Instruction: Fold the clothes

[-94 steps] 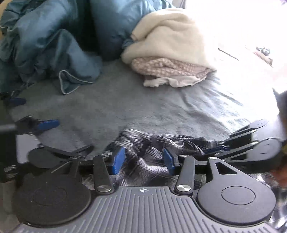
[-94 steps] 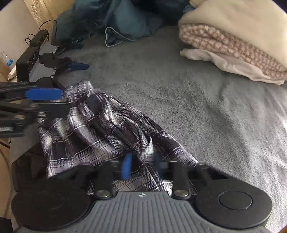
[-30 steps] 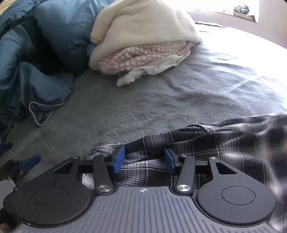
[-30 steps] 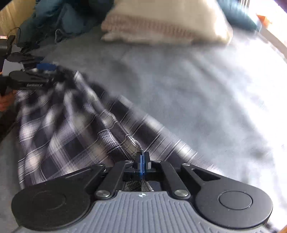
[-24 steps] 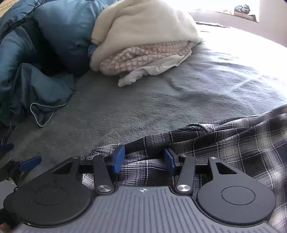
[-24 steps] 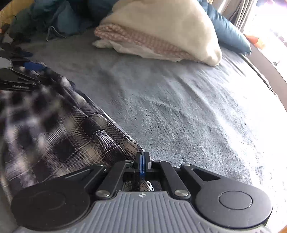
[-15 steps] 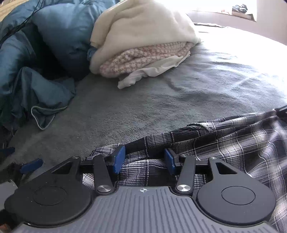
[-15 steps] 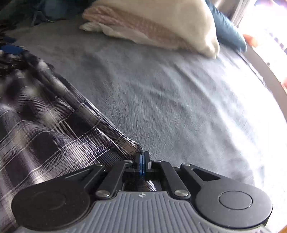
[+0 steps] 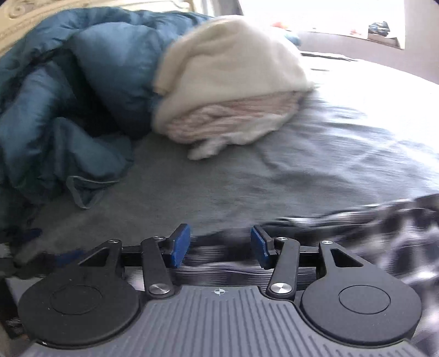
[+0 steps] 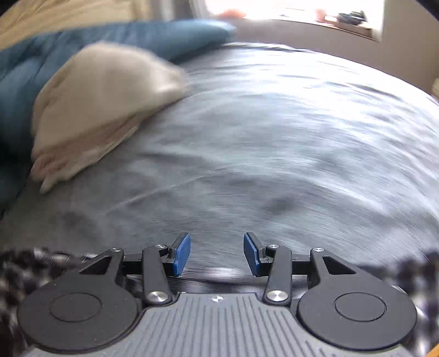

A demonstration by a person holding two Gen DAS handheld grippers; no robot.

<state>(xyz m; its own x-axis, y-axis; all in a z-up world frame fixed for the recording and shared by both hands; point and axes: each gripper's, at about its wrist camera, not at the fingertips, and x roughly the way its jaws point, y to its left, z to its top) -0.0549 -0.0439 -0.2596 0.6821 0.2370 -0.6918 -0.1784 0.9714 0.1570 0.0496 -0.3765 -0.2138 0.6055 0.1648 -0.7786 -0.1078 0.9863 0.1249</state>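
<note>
A dark plaid garment lies blurred on the grey bed cover, running from the right edge to under my left gripper. Its blue pads stand well apart, and the cloth passes low behind them without being pinched. In the right wrist view my right gripper hangs over the bare bed cover. Its jaws are opening and nothing is between the pads. Bits of the plaid garment show only at the lower corners.
A folded pile of cream and pink blankets sits at the back of the bed, also seen as the cream pile at the left. A crumpled blue duvet fills the back left. A bright window ledge lies beyond.
My right gripper was shut on the plaid garment's edge; it has let go, opened and swung over bare bed cover. The left gripper has lifted a little, and the cloth now sits lower between its fingers.
</note>
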